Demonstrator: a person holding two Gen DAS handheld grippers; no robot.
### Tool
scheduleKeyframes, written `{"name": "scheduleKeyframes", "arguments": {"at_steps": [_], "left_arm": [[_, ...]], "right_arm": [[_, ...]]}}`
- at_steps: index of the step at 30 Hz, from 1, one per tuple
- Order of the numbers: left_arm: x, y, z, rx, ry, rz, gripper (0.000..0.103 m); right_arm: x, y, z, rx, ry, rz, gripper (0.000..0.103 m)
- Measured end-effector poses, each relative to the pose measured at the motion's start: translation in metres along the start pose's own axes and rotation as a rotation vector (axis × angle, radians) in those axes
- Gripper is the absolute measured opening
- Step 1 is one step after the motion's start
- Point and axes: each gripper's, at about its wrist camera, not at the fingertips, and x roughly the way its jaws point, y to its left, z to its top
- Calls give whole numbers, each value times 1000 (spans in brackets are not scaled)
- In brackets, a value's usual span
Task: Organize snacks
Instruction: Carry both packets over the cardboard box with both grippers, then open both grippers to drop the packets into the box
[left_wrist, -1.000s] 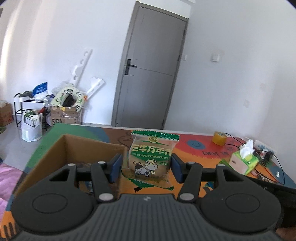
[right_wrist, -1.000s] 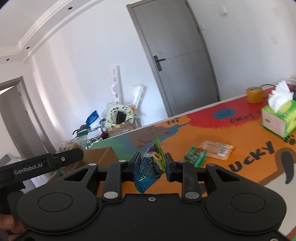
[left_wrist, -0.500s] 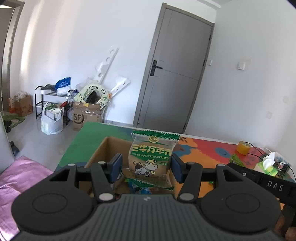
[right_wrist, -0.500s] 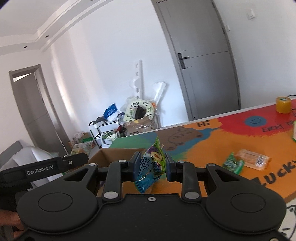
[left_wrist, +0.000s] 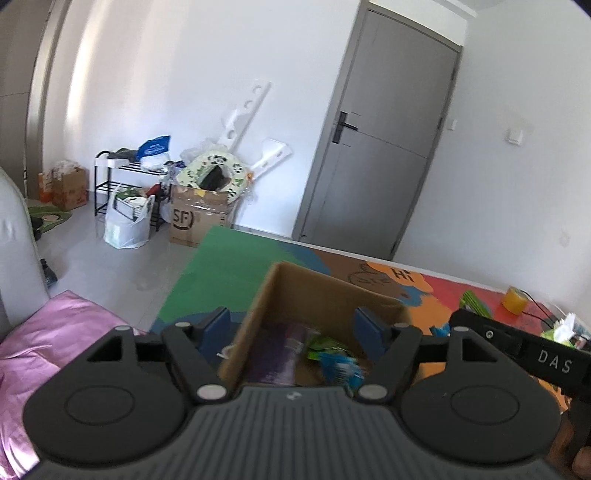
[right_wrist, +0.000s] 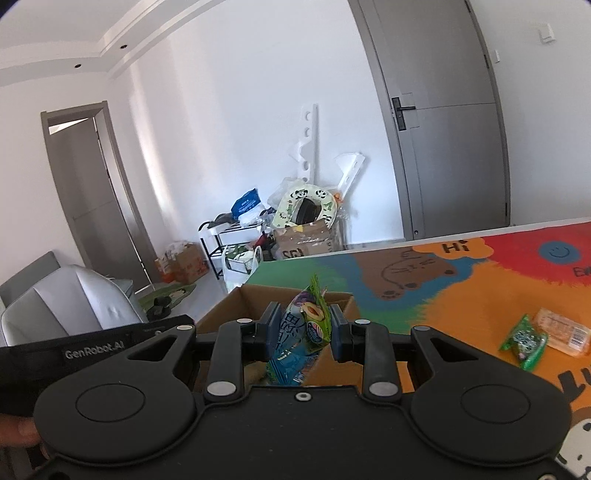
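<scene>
Left gripper (left_wrist: 291, 332) over the open brown cardboard box (left_wrist: 325, 295), blue-padded fingers (left_wrist: 216, 328) apart and widening, nothing between them. Inside the box, blurred green and blue snack packets (left_wrist: 332, 356) beside a purple one (left_wrist: 275, 350). Right gripper (right_wrist: 301, 332) with fingers clamped together on a blue-and-green plum-printed snack pouch (right_wrist: 304, 332), held upright above the near right corner of the same box, seen at (right_wrist: 236, 306). Box resting at the near left end of the colourful cartoon-printed worktop (right_wrist: 461, 291). Farther right on the worktop, a small green wrapped snack (right_wrist: 524, 341) touching an orange-wrapped biscuit pack (right_wrist: 563, 334). At the far right end, a yellow tape roll (left_wrist: 514, 304) and a green tissue box (left_wrist: 563, 330).
</scene>
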Motion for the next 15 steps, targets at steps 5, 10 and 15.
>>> {"name": "scheduleKeyframes", "arguments": {"at_steps": [5,10,15], "left_arm": [[-3,15,5,-26,-10,17,73],[-6,25,5,-40,-13,29,75],[-9,36,8,-62,-18,55,79]], "right_arm": [[7,14,1,-22,12,18,28],[20,26,8,-54,6,8,29],[32,24,14,-38,6,-61,59]]}}
